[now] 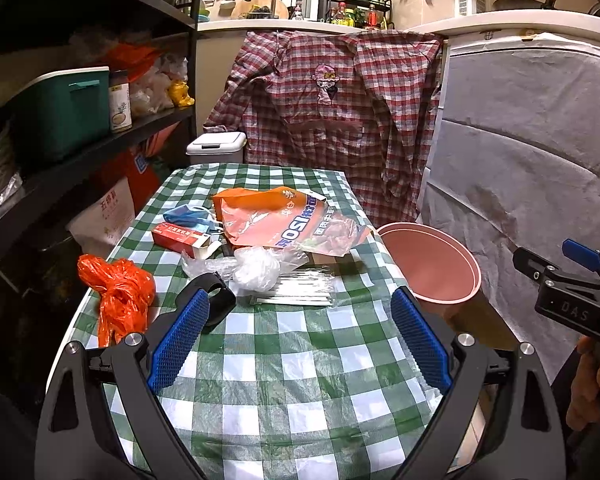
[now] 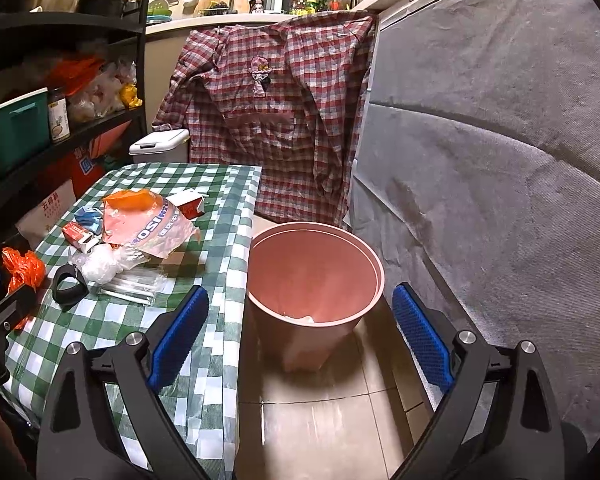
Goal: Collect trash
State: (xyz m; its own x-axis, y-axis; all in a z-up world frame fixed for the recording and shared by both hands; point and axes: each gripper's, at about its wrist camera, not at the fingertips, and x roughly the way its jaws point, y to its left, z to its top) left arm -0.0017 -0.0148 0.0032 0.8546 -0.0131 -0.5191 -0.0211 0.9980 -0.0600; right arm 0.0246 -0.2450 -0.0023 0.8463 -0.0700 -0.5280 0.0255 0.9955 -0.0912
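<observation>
While most trash (image 1: 260,236) is left on the table (image 1: 300,360), only one pale scrap is seen in the bin (image 2: 314,272) beside it. Both the left gripper (image 1: 300,336) and the right gripper (image 2: 300,336) are held wide and empty.

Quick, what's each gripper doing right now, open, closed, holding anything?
Left gripper: open, holding nothing, over the checked tablecloth.
Right gripper: open, holding nothing, facing the pink bin.
</observation>
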